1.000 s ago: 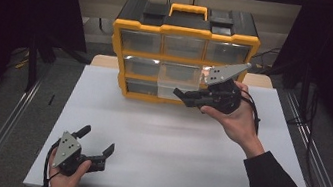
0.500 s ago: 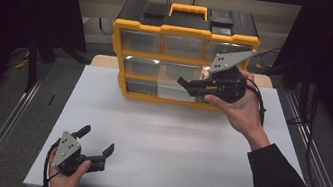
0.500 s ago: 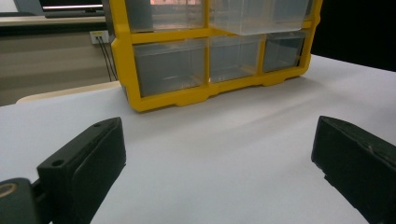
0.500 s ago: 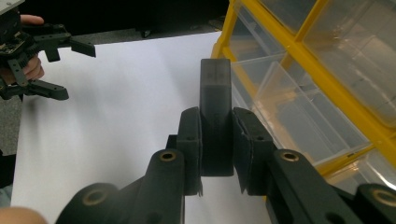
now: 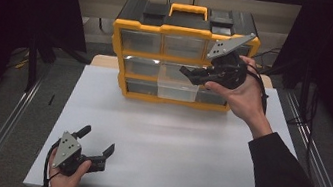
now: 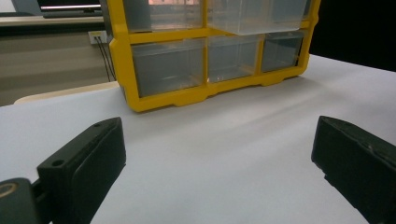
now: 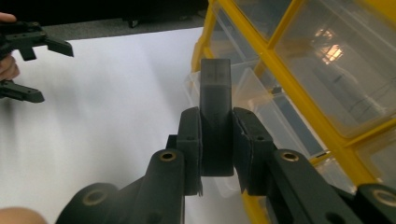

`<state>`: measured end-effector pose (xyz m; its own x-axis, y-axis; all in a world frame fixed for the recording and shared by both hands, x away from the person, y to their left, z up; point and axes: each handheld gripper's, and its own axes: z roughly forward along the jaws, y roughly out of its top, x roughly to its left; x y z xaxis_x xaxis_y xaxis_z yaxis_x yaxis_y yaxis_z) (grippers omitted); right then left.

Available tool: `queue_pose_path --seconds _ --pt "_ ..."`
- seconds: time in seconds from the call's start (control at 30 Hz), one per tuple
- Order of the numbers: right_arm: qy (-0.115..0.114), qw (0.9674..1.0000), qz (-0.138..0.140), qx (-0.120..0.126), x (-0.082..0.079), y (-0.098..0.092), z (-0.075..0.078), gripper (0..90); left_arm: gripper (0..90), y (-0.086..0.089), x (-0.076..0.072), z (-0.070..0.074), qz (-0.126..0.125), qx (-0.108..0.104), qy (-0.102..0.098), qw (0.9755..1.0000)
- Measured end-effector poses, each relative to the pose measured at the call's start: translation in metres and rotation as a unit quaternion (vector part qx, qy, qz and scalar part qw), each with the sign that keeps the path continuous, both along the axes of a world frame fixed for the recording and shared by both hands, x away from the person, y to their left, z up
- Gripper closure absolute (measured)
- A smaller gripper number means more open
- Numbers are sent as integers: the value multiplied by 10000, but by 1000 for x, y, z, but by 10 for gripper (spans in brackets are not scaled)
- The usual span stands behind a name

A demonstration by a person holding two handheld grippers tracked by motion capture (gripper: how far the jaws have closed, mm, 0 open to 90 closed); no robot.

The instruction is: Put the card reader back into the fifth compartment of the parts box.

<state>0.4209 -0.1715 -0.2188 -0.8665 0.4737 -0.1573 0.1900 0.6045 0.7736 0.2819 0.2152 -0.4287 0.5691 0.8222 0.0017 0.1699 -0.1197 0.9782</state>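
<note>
Start at the near left: your left gripper (image 5: 94, 154) rests low on the white table (image 5: 171, 145), jaws spread wide with nothing but bare tabletop between them, as the left gripper view also shows (image 6: 215, 154). It sits well apart from the yellow organizer (image 5: 180, 55) at the far edge, so it is not the hand that matters for the next move. Moving right, the organizer stands upright with its clear drawers facing you, and one clear drawer (image 5: 178, 88) in the lower middle stands pulled out toward you, its open top showing in the right gripper view (image 7: 261, 116). Further right, your right gripper (image 5: 193, 73) is raised in front of the organizer's middle row, pointing left across its face. Its jaws are drawn in close and clamped on a small dark block (image 7: 215, 121), pads pressing both flat sides, with the block's long axis running straight out along the jaws and its free end sticking past the tips. The relation to watch is that the pulled-out drawer lies below and just beyond that free end, so the right hand is by far the nearer one. I judge the coming move needs the block's end brought over the drawer's opening before you loosen the jaws.
</note>
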Motion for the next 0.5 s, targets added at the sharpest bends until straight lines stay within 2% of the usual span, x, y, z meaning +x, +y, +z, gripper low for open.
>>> queue_pose_path --seconds 0.5 --pt "25 9998 -101 -141 19 8 8 737 31 0 0 0 -22 -29 6 10000"
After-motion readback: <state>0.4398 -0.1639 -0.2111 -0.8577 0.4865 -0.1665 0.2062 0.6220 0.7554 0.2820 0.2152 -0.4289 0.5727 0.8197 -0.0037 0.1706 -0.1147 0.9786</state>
